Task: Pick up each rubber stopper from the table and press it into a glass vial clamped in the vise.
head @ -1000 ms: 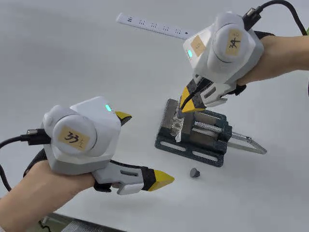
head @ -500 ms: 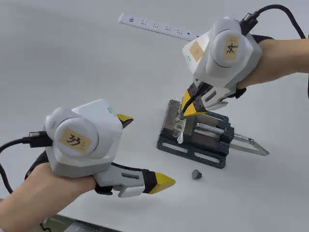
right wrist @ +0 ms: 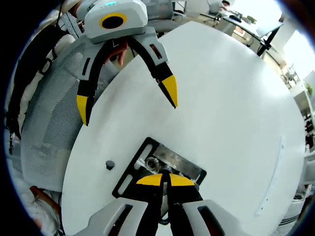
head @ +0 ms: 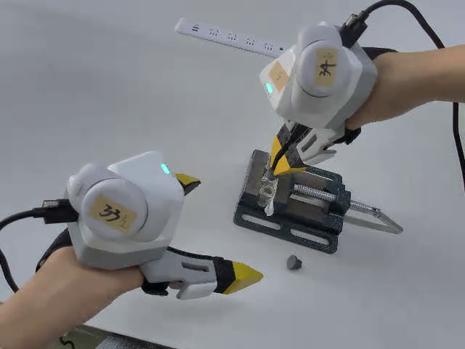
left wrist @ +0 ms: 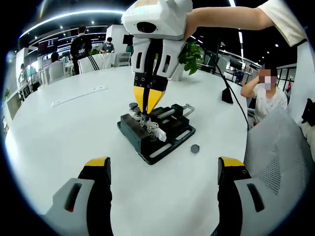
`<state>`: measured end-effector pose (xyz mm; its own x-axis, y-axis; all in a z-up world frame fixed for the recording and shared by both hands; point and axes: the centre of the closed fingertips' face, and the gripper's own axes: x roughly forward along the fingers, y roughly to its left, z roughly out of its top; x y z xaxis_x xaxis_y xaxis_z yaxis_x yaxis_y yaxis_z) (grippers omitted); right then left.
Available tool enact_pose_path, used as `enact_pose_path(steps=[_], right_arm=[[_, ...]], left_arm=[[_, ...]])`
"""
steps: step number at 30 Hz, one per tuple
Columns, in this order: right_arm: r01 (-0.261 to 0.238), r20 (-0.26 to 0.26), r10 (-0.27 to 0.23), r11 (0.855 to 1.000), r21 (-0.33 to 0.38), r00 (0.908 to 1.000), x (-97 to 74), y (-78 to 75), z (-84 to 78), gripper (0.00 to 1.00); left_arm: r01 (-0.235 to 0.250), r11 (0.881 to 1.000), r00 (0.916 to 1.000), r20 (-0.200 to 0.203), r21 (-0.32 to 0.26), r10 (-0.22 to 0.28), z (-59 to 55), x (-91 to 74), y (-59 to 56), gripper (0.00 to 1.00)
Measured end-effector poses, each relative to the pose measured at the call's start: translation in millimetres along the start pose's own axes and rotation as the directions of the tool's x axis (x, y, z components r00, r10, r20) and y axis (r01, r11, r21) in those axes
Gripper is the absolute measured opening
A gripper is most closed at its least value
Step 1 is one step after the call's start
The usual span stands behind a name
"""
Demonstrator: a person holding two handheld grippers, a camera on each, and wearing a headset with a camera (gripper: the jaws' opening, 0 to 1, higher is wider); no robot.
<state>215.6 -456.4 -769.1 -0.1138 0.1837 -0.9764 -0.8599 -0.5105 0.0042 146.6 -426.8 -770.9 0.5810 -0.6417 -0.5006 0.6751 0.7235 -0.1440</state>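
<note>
Right gripper [head: 280,166]: jaws drawn together, yellow tips touching or nearly so. They sit just above the glass vial [head: 267,193]. I cannot tell whether anything is pinched between them.
Left gripper [head: 216,227]: jaws spread wide with nothing between them. It is held off the table [head: 109,87], at about 8 o'clock from the vise [head: 290,211] in the head view.
Glass vial: upright and clear, clamped at the vise's left end.
Vise: dark metal, flat on the white table, its screw handle sticking out toward 4 o'clock.
Rubber stopper [head: 293,262]: small and grey, lying loose on the table at 6 o'clock from the vise, near it but apart.
Power strip [head: 232,38]: white, at 11 o'clock, well apart from the vise.
</note>
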Motion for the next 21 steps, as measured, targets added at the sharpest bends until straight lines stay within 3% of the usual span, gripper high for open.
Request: enact_pose_path(steps=[9, 15, 21], right_arm=[[-0.040, -0.024, 0.041, 0.998, 0.048, 0.9989, 1.6, -0.2, 0.4, 0.00], [-0.064, -0.085, 0.065, 0.998, 0.016, 0.9943, 3.2, -1.2, 0.1, 0.00], [-0.067, -0.097, 0.070, 0.997, 0.034, 0.9928, 3.1, -1.0, -0.1, 0.00]], left_arm=[[-0.005, 1.000, 1.0000, 0.003, -0.015, 0.005, -1.9, 0.3, 3.4, 0.88], [-0.007, 1.000, 1.0000, 0.004, -0.020, 0.007, -2.8, 0.0, 4.9, 0.88], [-0.016, 1.000, 0.9999, 0.005, -0.022, 0.016, -2.6, -1.5, 8.3, 0.88]])
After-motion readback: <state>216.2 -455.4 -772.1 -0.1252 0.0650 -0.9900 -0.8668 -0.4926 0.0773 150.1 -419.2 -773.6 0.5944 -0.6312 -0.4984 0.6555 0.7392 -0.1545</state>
